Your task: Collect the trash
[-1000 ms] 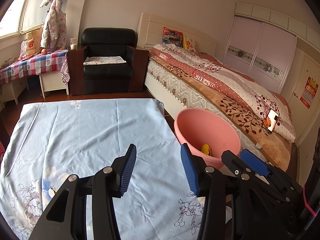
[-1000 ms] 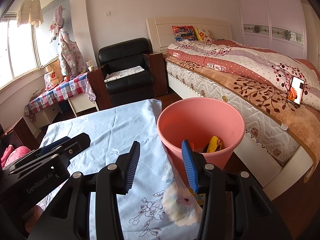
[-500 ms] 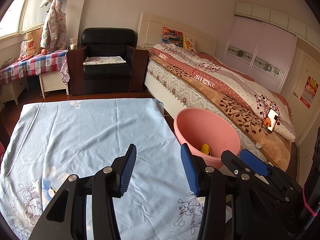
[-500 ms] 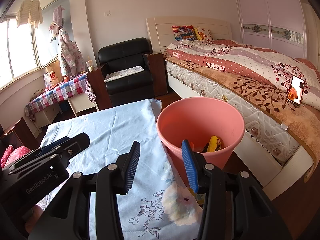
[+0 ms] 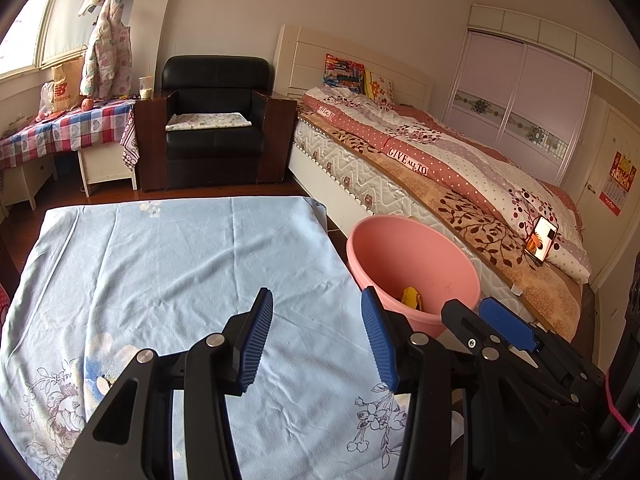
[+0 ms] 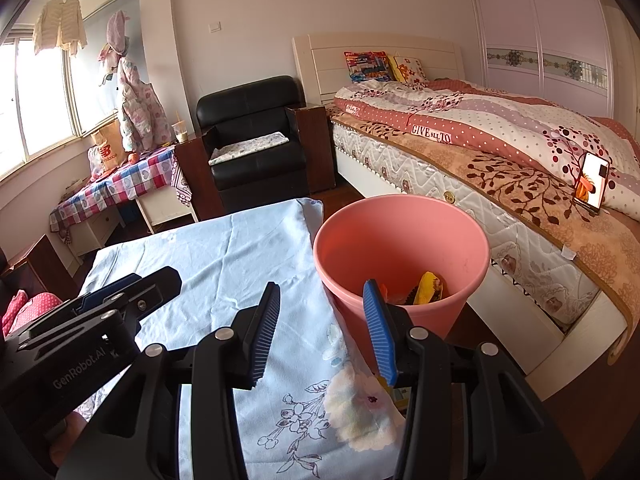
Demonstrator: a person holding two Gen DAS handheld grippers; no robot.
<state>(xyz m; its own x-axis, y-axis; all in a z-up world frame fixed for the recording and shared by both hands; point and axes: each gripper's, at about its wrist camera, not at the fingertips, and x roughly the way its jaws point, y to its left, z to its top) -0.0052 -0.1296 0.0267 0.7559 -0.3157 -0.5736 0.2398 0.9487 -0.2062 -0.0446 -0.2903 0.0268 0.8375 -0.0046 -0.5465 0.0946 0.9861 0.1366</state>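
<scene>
A pink bin [image 5: 416, 264] [image 6: 400, 248] stands on the floor against the right edge of the table, with yellow and orange trash [image 6: 428, 288] [image 5: 412, 299] at its bottom. My left gripper [image 5: 316, 340] hovers open over the light blue floral tablecloth [image 5: 168, 272], nothing between its blue pads. My right gripper [image 6: 322, 334] is open too, its jaws straddling the cloth's right edge and the bin's near wall, holding nothing. Each gripper shows in the other's view: the right gripper [image 5: 492, 324] beside the bin, the left gripper [image 6: 132, 296] over the cloth [image 6: 224, 264].
A bed [image 5: 460, 184] with a patterned quilt runs along the right, a phone [image 6: 593, 182] propped on it. A black armchair [image 5: 216, 128] and a checked side table [image 5: 68, 128] stand beyond the table's far edge. Wardrobe doors [image 5: 520, 96] close the far right.
</scene>
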